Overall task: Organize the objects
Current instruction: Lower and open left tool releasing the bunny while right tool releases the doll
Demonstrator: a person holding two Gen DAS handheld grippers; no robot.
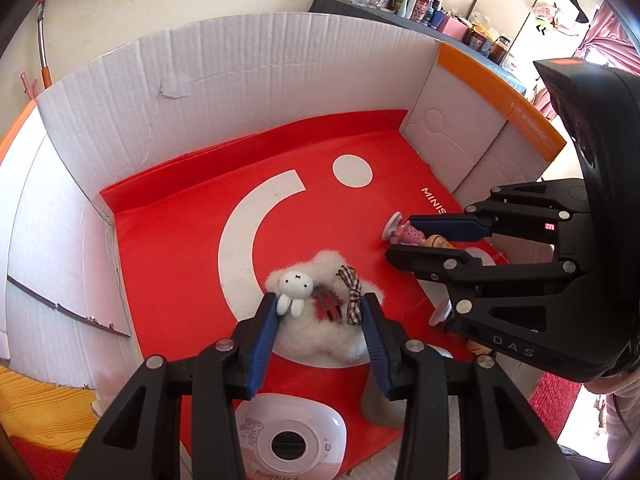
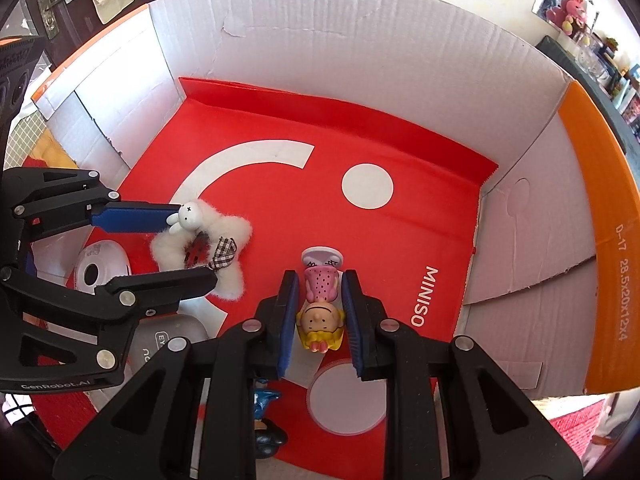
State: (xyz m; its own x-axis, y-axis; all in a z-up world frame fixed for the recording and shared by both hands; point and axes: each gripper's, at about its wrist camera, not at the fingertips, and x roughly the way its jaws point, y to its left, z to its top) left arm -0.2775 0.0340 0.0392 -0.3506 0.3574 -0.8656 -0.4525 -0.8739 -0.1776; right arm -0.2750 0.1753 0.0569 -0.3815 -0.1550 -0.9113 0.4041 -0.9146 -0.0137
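Note:
A white fluffy plush (image 1: 316, 338) with a small white bunny and a checked bow lies on the red bag (image 1: 180, 240) that lines the cardboard box. My left gripper (image 1: 320, 312) is shut on it: one blue pad touches the bunny, the other the bow. In the right wrist view the left gripper (image 2: 196, 248) reaches in from the left over the plush (image 2: 230, 222). My right gripper (image 2: 318, 280) is shut on a figurine (image 2: 320, 292) in a pink dotted dress with yellow hair, its round base pointing away. The right gripper (image 1: 400, 240) and figurine (image 1: 414, 235) show at right in the left wrist view.
The white cardboard box wall (image 1: 240, 80) with orange flaps surrounds the bag. A pink-and-white round device (image 1: 288, 440) and a grey case (image 2: 176, 332) lie near the front. A blue figurine (image 2: 266, 420) and a white round disc (image 2: 346, 398) sit under the right gripper.

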